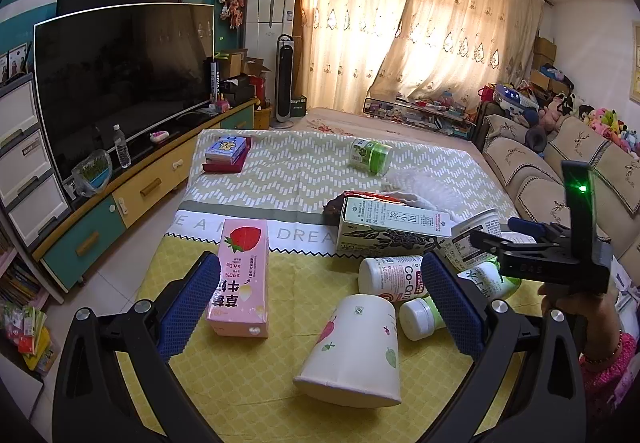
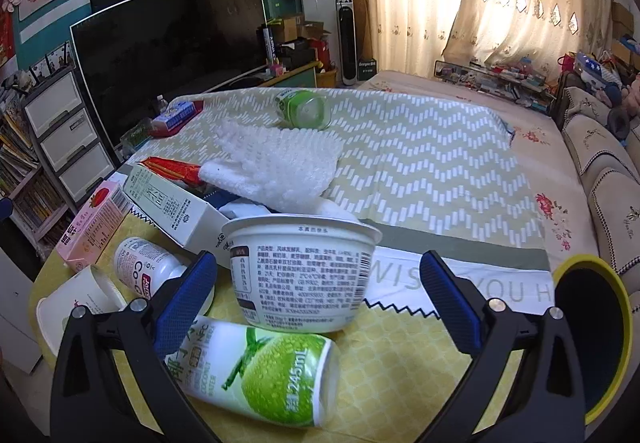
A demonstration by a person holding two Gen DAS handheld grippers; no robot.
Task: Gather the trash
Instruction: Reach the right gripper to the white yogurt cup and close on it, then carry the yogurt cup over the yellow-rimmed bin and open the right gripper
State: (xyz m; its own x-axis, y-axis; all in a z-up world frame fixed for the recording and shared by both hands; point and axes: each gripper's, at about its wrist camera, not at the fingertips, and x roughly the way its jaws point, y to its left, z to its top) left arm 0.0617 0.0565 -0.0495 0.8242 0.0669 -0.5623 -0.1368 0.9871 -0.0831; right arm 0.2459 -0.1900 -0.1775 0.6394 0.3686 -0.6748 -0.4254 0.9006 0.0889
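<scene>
- Yellow cloth on the bench [image 2: 400,343] carries the trash heap; a yellow-rimmed bin [image 2: 592,339] stands at my right.
- My right gripper [image 2: 320,291], jaws released, straddles the white yogurt tub [image 2: 300,275], touching nothing yet.
- Risk: the tub rests against the coconut-water bottle [image 2: 260,375]; closing off-centre could roll that bottle away or crush the thin tub wall.
- My left gripper [image 1: 320,299], jaws released, hovers beside the pink milk carton [image 1: 240,275] and above the tipped paper cup [image 1: 356,351]; a careless descent would scatter both.
</scene>
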